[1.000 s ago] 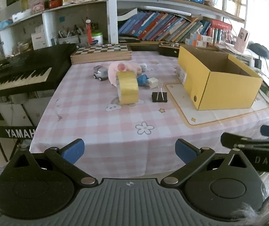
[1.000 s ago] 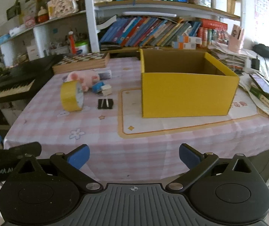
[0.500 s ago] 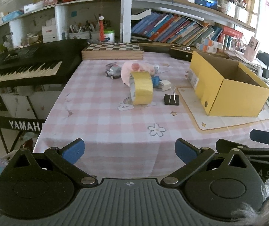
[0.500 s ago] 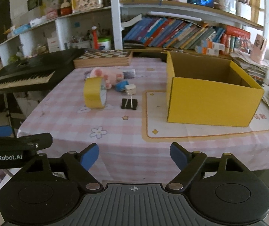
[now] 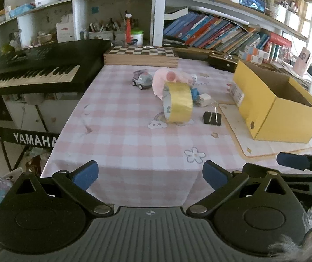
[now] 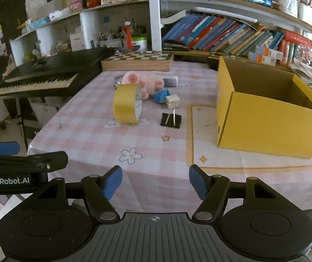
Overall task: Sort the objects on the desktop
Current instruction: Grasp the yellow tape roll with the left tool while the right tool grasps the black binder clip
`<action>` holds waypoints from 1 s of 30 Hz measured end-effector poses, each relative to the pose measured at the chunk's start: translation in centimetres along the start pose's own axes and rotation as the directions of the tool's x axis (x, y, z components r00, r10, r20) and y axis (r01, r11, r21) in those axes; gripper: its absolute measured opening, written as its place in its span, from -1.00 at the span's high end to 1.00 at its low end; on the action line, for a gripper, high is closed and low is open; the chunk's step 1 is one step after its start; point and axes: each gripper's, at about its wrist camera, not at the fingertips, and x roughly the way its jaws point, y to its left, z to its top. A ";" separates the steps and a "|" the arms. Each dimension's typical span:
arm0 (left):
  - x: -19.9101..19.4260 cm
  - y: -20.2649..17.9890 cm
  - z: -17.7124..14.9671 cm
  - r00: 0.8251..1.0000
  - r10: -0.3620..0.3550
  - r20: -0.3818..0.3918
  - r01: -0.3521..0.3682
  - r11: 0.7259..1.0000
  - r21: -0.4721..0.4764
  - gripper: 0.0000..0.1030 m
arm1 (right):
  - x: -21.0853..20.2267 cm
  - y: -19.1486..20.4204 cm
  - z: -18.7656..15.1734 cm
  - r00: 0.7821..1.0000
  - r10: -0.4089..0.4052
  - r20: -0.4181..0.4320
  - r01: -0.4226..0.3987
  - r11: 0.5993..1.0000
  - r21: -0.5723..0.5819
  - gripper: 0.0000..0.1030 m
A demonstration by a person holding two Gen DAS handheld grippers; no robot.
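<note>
From our left wrist view the left gripper [image 5: 149, 173] hangs wide and empty off the table [image 5: 134, 144] edge—tape roll [image 5: 177, 102] upright mid-cloth, beside the open yellow box [image 5: 287, 118] awaiting it—while our right view shows the right gripper [image 6: 155, 182] closing on nothing.

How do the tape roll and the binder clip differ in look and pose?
The tape roll is yellow and round; the binder clip is black and boxy with wire handles. The roll stands on its edge, its hole facing sideways; the clip lies low on the cloth. The roll is clearly the bigger. Both sit on the checked tablecloth, left of the yellow box, untouched by either gripper.
</note>
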 end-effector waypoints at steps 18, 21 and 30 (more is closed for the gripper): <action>5.5 -0.9 5.0 1.000 -0.023 0.001 0.023 1.000 -0.003 -0.99 | 5.1 -1.2 3.2 0.997 0.057 -0.051 -0.059 0.997 -0.038 -0.04; 6.4 -1.3 5.9 1.000 -0.028 0.002 0.028 1.000 0.000 -0.99 | 5.8 -1.6 3.6 0.997 0.062 -0.055 -0.064 0.997 -0.037 -0.04; 9.7 -2.4 8.6 0.999 -0.051 -0.011 0.051 0.999 0.013 -0.99 | 8.2 -1.3 5.0 0.996 0.073 -0.057 -0.078 0.993 -0.084 -0.04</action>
